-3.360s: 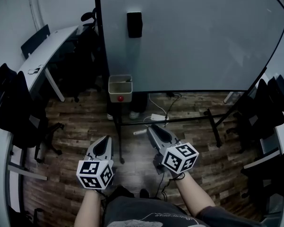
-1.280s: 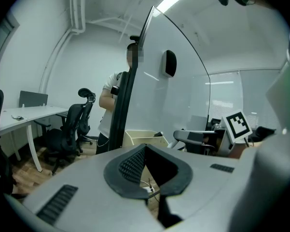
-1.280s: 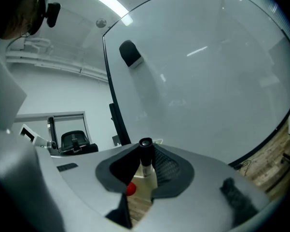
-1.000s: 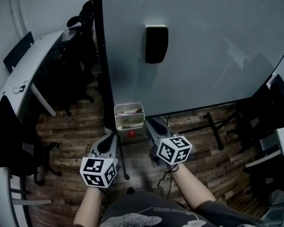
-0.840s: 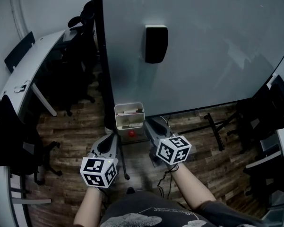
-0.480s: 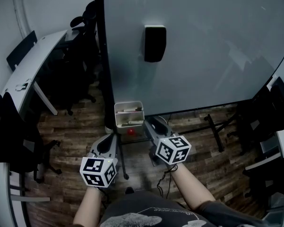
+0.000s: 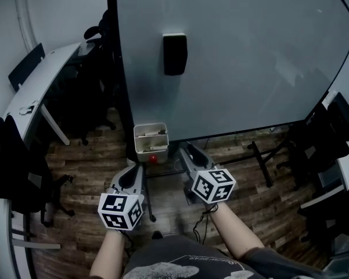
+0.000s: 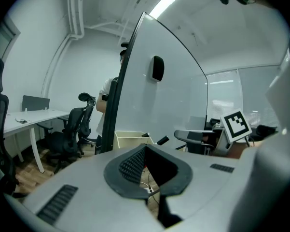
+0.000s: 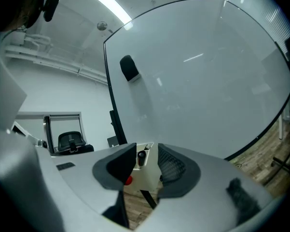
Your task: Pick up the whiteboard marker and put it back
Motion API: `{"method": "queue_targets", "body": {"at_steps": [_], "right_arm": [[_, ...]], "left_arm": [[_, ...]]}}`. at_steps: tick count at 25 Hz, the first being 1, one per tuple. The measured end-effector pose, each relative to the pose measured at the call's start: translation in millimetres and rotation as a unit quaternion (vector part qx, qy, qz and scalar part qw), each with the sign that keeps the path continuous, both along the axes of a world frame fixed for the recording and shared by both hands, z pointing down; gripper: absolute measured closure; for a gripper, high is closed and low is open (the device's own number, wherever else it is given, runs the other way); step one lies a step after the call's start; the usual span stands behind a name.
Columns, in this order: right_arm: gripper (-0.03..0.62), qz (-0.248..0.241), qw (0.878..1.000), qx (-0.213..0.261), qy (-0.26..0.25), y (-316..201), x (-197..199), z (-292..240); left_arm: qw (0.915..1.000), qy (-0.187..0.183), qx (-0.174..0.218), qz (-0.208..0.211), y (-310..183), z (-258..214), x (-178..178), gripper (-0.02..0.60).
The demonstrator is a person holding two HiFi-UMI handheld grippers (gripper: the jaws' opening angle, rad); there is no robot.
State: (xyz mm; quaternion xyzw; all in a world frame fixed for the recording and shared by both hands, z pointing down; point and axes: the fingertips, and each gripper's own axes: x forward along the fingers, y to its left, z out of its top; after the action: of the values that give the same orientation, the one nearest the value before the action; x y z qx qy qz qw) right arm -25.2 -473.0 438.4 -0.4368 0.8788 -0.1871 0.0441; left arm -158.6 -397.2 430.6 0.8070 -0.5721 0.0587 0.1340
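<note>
Wooden floor and a whiteboard [image 7: 249,51] fill the head view, with the left gripper [image 7: 132,173] and right gripper [image 7: 190,153] just short of the cream box [image 7: 145,150] at the board's lower edge. The marker seems to be back, so the right one should probably draw straight back, clear of the box. One black eraser [image 7: 175,53], one box, two grippers.

Left gripper view: fingers meet at the tips, empty. Two dark marker ends [image 8: 161,140] poke from the box.

Right gripper view: fingers have just been opening and stand wide, nothing between them. One whiteboard marker [image 9: 141,155] stands in the box beyond
</note>
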Motion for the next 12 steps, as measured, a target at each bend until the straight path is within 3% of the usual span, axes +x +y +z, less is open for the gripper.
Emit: {"method": "queue_targets", "body": {"at_steps": [6, 12], "right_arm": [[0.469, -0.044, 0.999, 0.021, 0.017, 37.8, 8.4, -5.1], [0.526, -0.063, 0.996, 0.052, 0.047, 80.8, 25.0, -12.4]], "left_arm": [[1.0000, 0.000, -0.001, 0.003, 23.3, 0.4, 23.4, 0.568], [0.9999, 0.002, -0.007, 0.007, 53.8, 4.3, 56.0, 0.568]]}}
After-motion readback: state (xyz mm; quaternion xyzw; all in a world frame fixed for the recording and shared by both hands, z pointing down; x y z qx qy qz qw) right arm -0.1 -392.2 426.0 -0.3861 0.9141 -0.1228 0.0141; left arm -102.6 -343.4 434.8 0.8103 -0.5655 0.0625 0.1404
